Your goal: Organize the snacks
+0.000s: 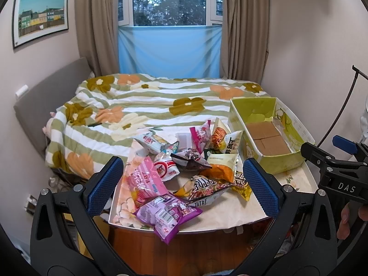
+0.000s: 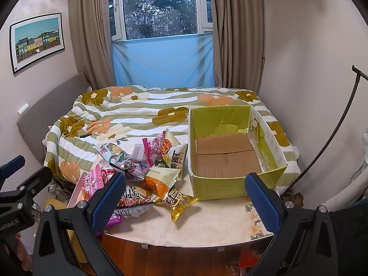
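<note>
so both the left gripper (image 1: 182,185) and right gripper (image 2: 185,201) gape, empty. take the crinkly yellow foil packet (image 2: 179,203) beside the empty green cardboard box (image 2: 232,151) first, pinching its edge.

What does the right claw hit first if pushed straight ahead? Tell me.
Likely the green box: the open right claw points at its near wall, with only bare table before it. The yellow packet lies just left of that line; depth is uncertain.
</note>
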A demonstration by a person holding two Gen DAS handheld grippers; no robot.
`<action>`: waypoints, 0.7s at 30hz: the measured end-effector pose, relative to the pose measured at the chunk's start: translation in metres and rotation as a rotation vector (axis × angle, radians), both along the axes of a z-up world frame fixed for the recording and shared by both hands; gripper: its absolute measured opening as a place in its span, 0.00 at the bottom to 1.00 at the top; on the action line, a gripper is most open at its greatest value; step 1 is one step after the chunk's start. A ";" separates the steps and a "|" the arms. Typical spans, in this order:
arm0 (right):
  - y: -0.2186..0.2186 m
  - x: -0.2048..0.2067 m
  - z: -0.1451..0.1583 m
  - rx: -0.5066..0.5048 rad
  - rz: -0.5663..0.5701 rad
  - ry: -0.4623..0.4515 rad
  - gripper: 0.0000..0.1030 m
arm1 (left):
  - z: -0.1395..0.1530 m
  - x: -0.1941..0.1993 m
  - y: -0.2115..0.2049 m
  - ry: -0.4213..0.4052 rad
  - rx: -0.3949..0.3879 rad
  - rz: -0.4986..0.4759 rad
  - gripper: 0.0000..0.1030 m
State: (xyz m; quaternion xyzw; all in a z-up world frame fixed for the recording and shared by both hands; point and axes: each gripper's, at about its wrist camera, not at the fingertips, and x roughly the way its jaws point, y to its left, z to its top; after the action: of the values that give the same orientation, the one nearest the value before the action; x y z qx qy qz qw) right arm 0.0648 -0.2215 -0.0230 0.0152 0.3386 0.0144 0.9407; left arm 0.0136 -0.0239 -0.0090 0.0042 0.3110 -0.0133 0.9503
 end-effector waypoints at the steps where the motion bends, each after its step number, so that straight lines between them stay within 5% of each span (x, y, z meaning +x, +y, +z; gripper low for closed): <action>1: 0.000 -0.001 0.000 0.000 0.001 -0.001 1.00 | -0.001 0.000 -0.001 0.000 0.000 -0.001 1.00; 14: 0.000 -0.001 0.002 0.001 0.000 -0.002 1.00 | -0.001 0.001 -0.002 0.002 0.000 0.000 1.00; 21: 0.002 0.007 -0.002 0.020 0.028 0.035 1.00 | -0.022 0.003 -0.015 0.081 0.017 -0.019 1.00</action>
State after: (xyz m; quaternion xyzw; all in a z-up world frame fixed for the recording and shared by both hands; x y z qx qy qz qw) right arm 0.0718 -0.2198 -0.0248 0.0199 0.3548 0.0308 0.9342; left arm 0.0161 -0.0386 -0.0314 0.0147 0.3493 -0.0200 0.9367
